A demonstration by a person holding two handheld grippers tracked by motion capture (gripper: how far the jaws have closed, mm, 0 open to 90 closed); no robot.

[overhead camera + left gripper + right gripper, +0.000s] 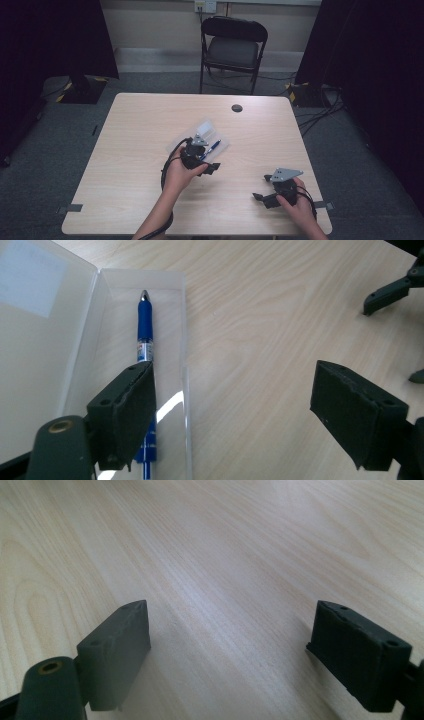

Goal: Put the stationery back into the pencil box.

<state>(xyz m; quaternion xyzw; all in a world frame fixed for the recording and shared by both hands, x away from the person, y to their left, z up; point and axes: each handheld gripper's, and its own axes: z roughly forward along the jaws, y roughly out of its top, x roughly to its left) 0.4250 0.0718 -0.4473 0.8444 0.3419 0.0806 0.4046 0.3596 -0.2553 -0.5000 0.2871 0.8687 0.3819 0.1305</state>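
A clear plastic case (206, 129) lies open in the middle of the table (140, 150), its lid (40, 335) folded flat beside its tray (117, 325). A blue pen (145, 325) lies lengthwise in the tray, tip pointing away; the high view shows the pen (214, 146) too. My left gripper (230, 390) hangs open right over the case, one jaw above the pen's rear half, the other over bare wood. In the high view the left gripper (202, 156) covers the case's near end. My right gripper (263, 187) is open over bare table near the front right edge, nothing between the jaws of the right gripper (230, 630).
A small dark round disc (237, 108) sits on the table's far side. A black folding chair (233, 47) stands behind the table. Cables (320, 107) run over the floor at the right. Dark curtains hang at both sides.
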